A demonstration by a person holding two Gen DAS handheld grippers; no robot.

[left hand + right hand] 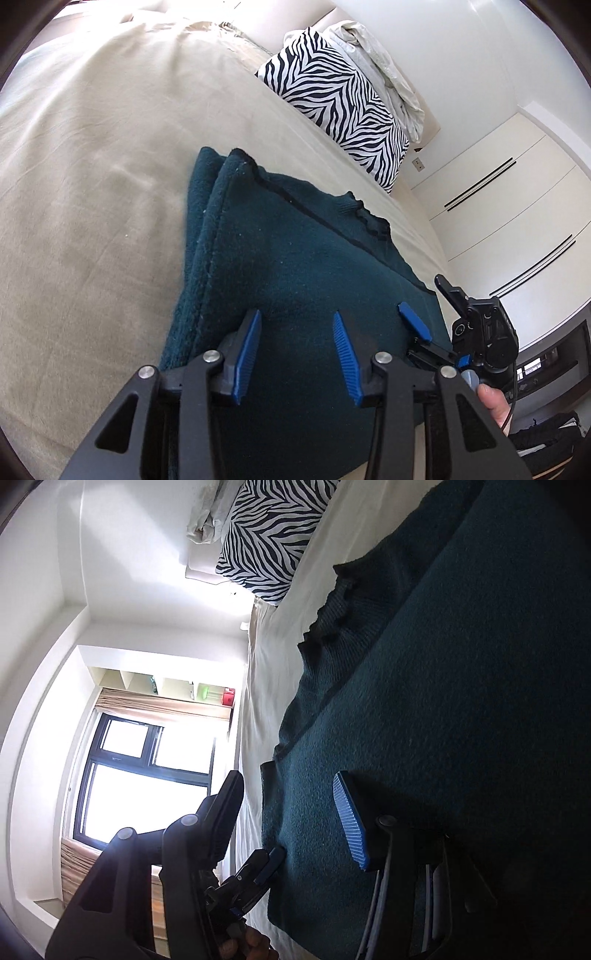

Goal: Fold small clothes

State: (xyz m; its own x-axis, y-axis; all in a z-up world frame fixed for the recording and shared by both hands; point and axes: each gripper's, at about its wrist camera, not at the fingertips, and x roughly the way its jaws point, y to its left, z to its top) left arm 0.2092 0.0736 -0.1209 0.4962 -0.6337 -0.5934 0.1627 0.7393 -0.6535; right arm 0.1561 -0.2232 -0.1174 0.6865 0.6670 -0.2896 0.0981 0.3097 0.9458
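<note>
A dark teal fleece garment (288, 258) lies folded on the beige bed (92, 166), its collar toward the pillows. My left gripper (297, 343) is open, its blue pads above the garment's near edge, holding nothing. My right gripper (291, 812) is open, one pad (351, 823) over the garment (461, 701), the other finger off its edge. The right gripper also shows in the left wrist view (424, 310) at the garment's right edge.
A zebra-print pillow (340, 99) and a crumpled white sheet (384, 66) lie at the bed's head. White wardrobe doors (498, 221) stand to the right. A window (147, 775) and shelves show in the right wrist view.
</note>
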